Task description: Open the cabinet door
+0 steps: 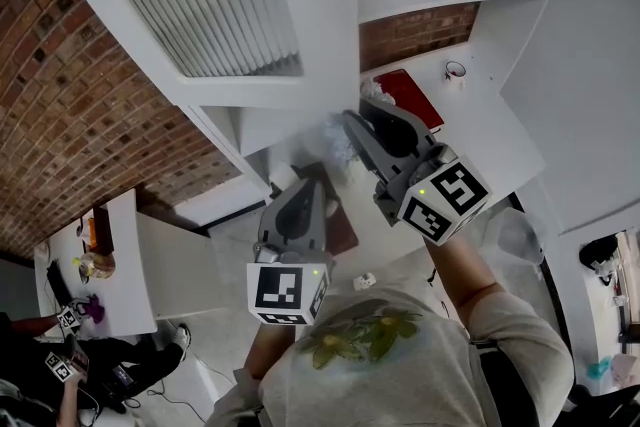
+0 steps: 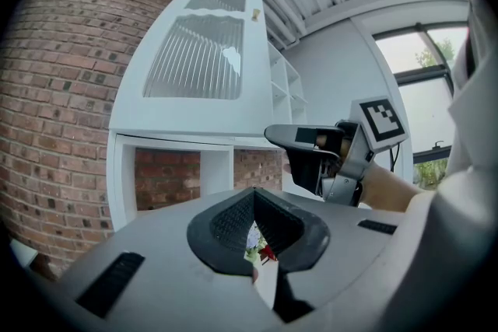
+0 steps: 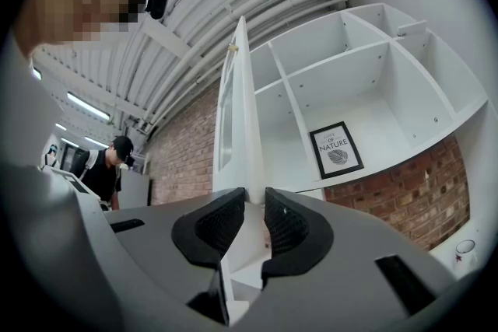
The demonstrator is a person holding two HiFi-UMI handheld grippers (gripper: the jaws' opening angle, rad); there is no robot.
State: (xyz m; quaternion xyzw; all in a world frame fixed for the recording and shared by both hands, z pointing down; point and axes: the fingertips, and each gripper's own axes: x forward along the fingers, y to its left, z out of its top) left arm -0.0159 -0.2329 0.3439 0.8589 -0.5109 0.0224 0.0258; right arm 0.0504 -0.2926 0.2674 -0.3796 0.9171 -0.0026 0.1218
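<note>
Left hand-held gripper [image 1: 310, 185] level, right [image 1: 354, 120] gripping door [image 1: 322, 5]

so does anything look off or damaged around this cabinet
Nothing stands out. The cabinet door is swung wide open and looks undamaged, its edge gripped between the right gripper's jaws. The shelves look intact, and the framed print stands upright.

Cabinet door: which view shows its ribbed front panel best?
Left gripper view: the cabinet door faces the camera, its ribbed front fully visible. The head view sees it obliquely from above; the right gripper view shows it nearly edge-on.
</note>
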